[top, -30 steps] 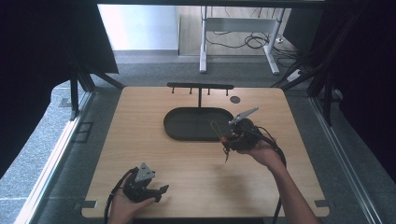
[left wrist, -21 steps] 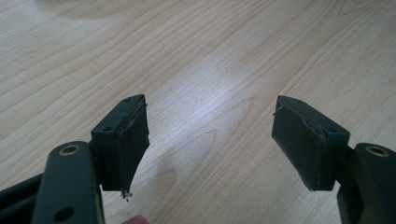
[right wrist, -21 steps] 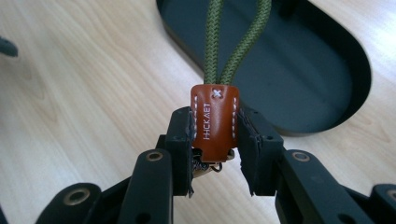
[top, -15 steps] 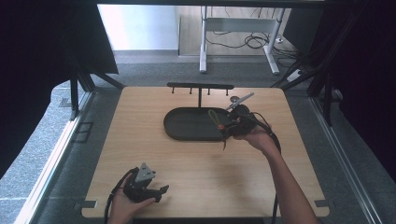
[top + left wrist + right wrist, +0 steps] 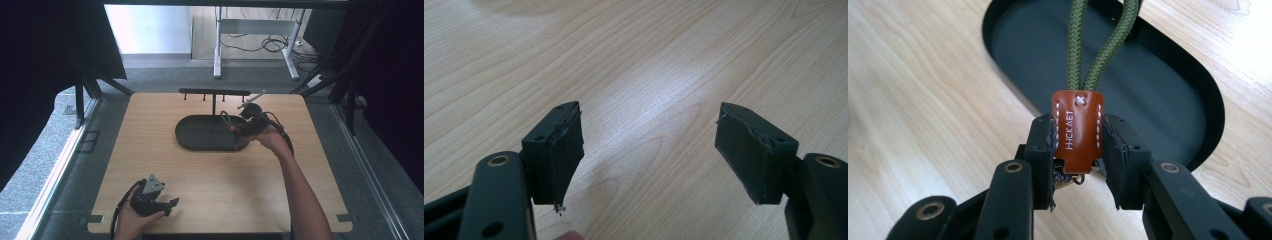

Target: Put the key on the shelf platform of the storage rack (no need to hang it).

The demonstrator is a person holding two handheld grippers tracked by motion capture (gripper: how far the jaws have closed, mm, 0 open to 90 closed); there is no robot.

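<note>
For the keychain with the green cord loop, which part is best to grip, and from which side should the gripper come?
Grip the brown leather tab, as the right gripper does now: its jaws press the tab's two narrow edges, coming from the end opposite the green cord loop. The tab is flat and stiff, so it probably holds better than the round cord, and the loop stays free above the black tray.

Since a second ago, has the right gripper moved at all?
Yes. The right gripper, shut on the green cord key fob, has moved away from the person toward the hook rack, and now sits over the oval black tray's right end.
</note>
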